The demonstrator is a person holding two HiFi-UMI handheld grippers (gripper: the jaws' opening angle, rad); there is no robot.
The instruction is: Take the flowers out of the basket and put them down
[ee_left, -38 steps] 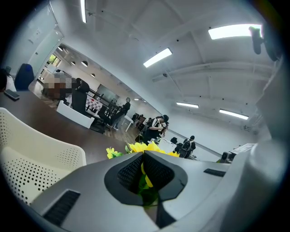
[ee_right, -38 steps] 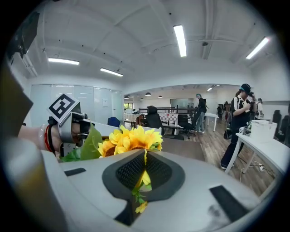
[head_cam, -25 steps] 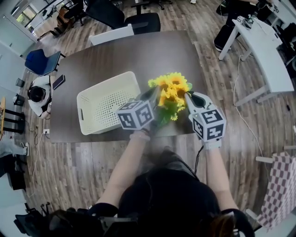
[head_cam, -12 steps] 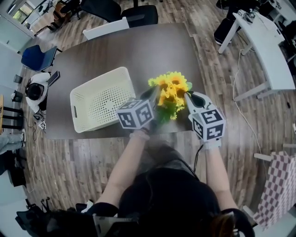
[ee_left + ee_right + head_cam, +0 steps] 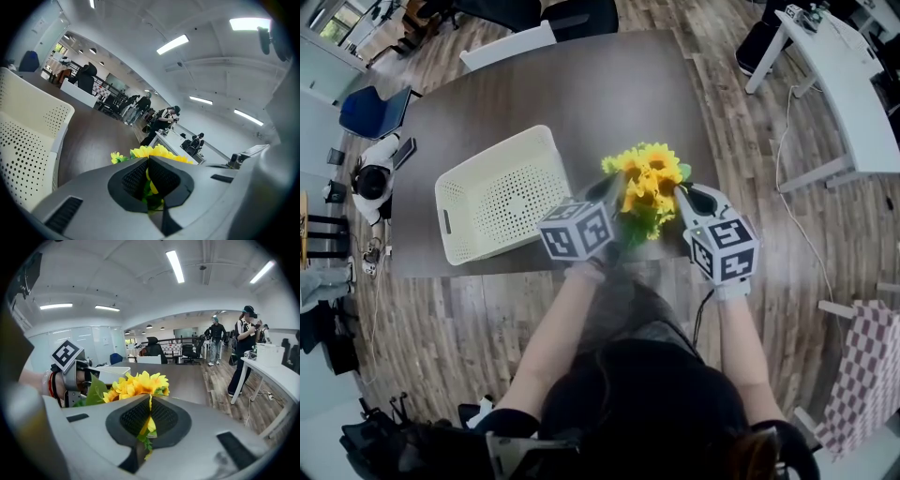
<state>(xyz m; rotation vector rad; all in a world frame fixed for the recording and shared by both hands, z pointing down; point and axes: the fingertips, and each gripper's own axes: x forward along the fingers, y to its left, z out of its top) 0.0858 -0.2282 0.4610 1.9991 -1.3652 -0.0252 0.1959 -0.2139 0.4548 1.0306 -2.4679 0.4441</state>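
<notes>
Nearest the camera, the person's forearms (image 5: 727,328) reached forward over the desk's near edge, one gripper in each hand. Left gripper (image 5: 612,194): jaws pressed together on the flowers (image 5: 649,176), with green stem and yellow petal pinched between the black pads in its own view. Right gripper (image 5: 682,200): jaws likewise closed on the same bunch from the other side, a yellow petal and green leaf caught between the pads. The flowers, yellow sunflower heads with green leaves, were held upright between the two grippers, over the near right part of the desk (image 5: 581,103). They were outside the basket; whether the stems touched the desk could not be told. The cream basket (image 5: 450,220), with perforated walls and floor, sat on the desk to the left of the bunch, apart from it. Beyond the desk's far left corner stood a blue chair (image 5: 370,111), on a wood-plank floor (image 5: 741,150). At far right stood a white table (image 5: 853,84), with people (image 5: 247,341) standing near it.
</notes>
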